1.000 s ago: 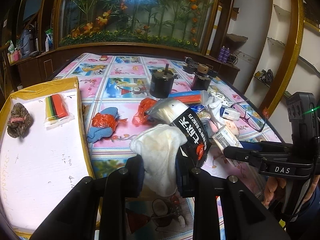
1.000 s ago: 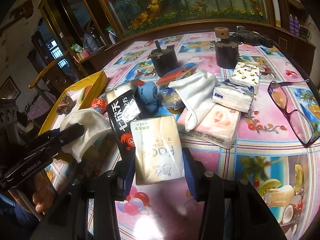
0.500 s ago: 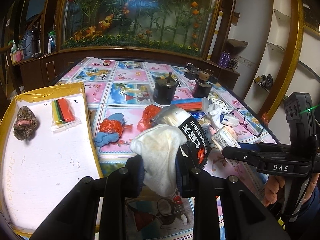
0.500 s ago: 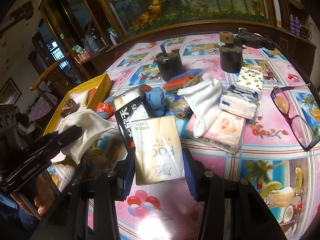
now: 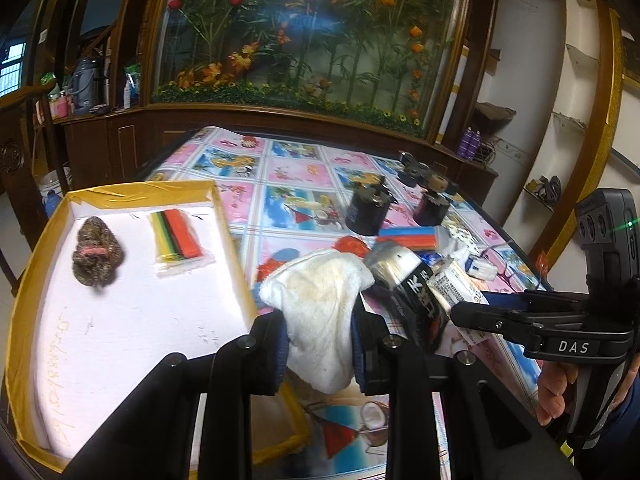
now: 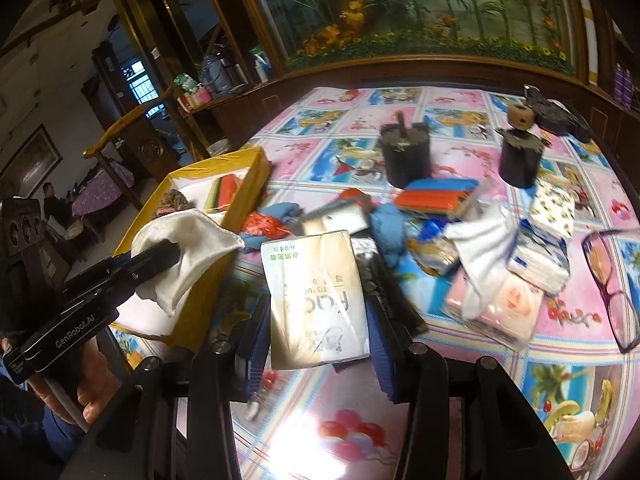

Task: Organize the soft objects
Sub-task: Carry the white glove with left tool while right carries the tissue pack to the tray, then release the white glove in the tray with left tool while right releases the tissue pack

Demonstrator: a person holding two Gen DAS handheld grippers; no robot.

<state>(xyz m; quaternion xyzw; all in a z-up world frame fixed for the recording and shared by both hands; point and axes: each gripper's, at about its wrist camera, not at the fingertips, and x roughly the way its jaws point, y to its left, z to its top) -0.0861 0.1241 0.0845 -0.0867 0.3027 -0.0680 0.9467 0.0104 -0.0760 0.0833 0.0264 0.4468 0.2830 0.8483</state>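
Both claws risen w/ loads, nearer yellow tray (image 5: 132, 194): left claw (image 5: 318, 346) clamped on white cloth (image 5: 320, 300), right claw (image 6: 316, 334) on tissue pack (image 6: 316, 300); clear tray wall before releasing

1. Two black cylindrical motors (image 6: 405, 157) (image 6: 519, 157) stand upright on the colourful patterned tablecloth (image 6: 560, 380).
2. Purple-framed eyeglasses (image 6: 608, 284) lie near its right edge.
3. A flower mural (image 5: 312, 28) fills the back wall.

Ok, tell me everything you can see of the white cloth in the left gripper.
The white cloth is soft, terry-like fabric with faint yellowish stains. It is bunched and pinched between the shut pads of the left gripper, draping above and below them. It hangs lifted by the yellow-edged tray, touching nothing else visibly.
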